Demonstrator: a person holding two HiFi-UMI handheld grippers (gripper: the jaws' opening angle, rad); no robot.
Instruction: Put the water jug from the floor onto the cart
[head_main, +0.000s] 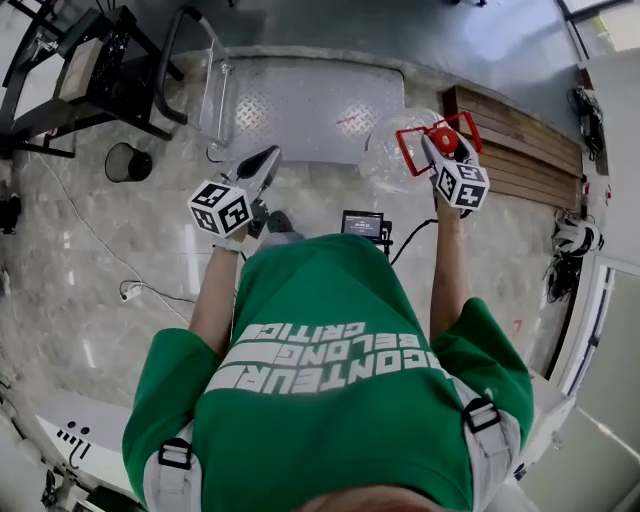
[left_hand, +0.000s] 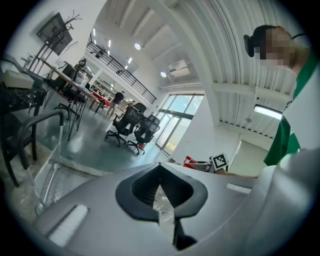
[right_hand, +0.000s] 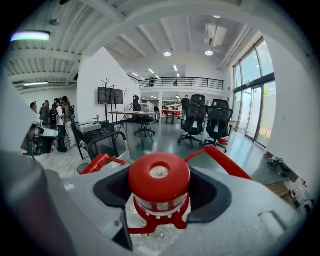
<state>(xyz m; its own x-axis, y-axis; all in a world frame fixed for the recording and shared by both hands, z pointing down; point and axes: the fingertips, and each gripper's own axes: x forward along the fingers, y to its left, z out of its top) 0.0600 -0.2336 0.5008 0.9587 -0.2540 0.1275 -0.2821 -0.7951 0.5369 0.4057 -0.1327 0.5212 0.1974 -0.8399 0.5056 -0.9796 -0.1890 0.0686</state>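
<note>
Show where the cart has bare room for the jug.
Cart deck shows bare, from its handle on the left to where the held water jug overlaps its right edge. Crowded: floor round the small screen and its cable.

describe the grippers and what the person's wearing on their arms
The left hand-held gripper and right hand-held gripper each have a grey shell, black pads and a cube of black-and-white square markers. The person wears a green short-sleeved T-shirt with white lettering and grey shoulder straps.

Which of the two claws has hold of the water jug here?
The right claw: shut on the neck of the water jug, below its red cap. The left claw is shut, apart from the jug.
</note>
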